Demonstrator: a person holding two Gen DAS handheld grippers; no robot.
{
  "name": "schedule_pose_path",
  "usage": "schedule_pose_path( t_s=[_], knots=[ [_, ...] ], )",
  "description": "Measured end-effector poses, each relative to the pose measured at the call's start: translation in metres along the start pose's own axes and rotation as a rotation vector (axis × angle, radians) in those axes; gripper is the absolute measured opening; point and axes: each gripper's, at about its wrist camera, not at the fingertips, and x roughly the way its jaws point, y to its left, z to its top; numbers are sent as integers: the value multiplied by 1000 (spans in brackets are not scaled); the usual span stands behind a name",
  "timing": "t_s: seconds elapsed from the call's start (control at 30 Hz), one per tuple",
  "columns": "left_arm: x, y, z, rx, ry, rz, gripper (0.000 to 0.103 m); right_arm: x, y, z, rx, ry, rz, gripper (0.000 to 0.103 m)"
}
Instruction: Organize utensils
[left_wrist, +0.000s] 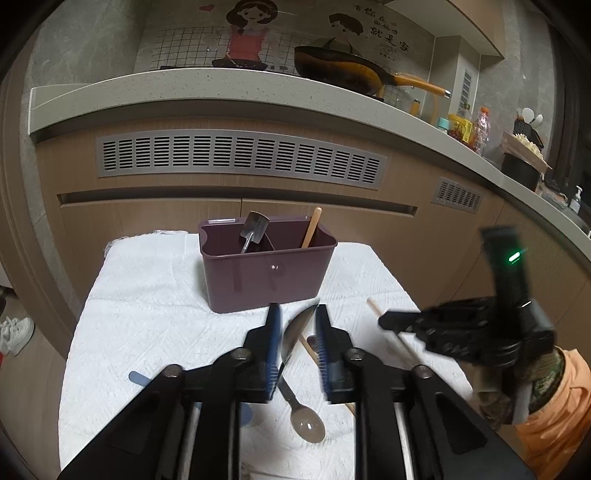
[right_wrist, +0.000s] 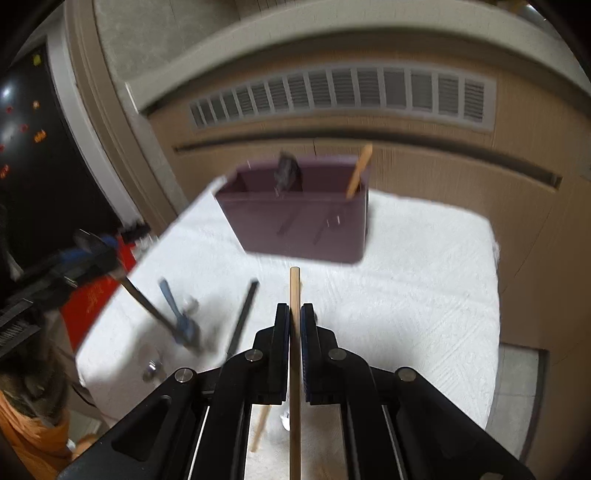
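Observation:
A purple utensil holder (left_wrist: 266, 273) stands on the white towel (left_wrist: 147, 314), holding a metal scoop (left_wrist: 255, 229) and a wooden stick (left_wrist: 311, 227). My left gripper (left_wrist: 298, 321) holds a metal spoon (left_wrist: 295, 373) by its handle, bowl toward the camera, above the towel in front of the holder. My right gripper (right_wrist: 294, 317) is shut on a wooden chopstick (right_wrist: 294, 354) that points at the holder (right_wrist: 299, 218); it also shows at the right of the left wrist view (left_wrist: 391, 321).
On the towel lie a blue-handled utensil (right_wrist: 177, 314), a black stick (right_wrist: 243, 317) and another wooden stick (right_wrist: 260, 428). Behind stands a kitchen cabinet with a vent grille (left_wrist: 240, 157) and a counter with a pan (left_wrist: 343, 70).

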Motion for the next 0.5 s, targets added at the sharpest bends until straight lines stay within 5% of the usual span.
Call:
schedule_pose_path(
  t_s=[0.27, 0.4, 0.5],
  knots=[
    [3, 9, -4, -22, 2, -3, 16, 43, -16, -33, -10, 150, -77, 6],
    [11, 41, -7, -129, 23, 45, 18, 52, -19, -39, -27, 170, -108, 6],
    [32, 74, -13, -240, 119, 87, 21, 55, -17, -42, -49, 160, -141, 6]
  ],
)
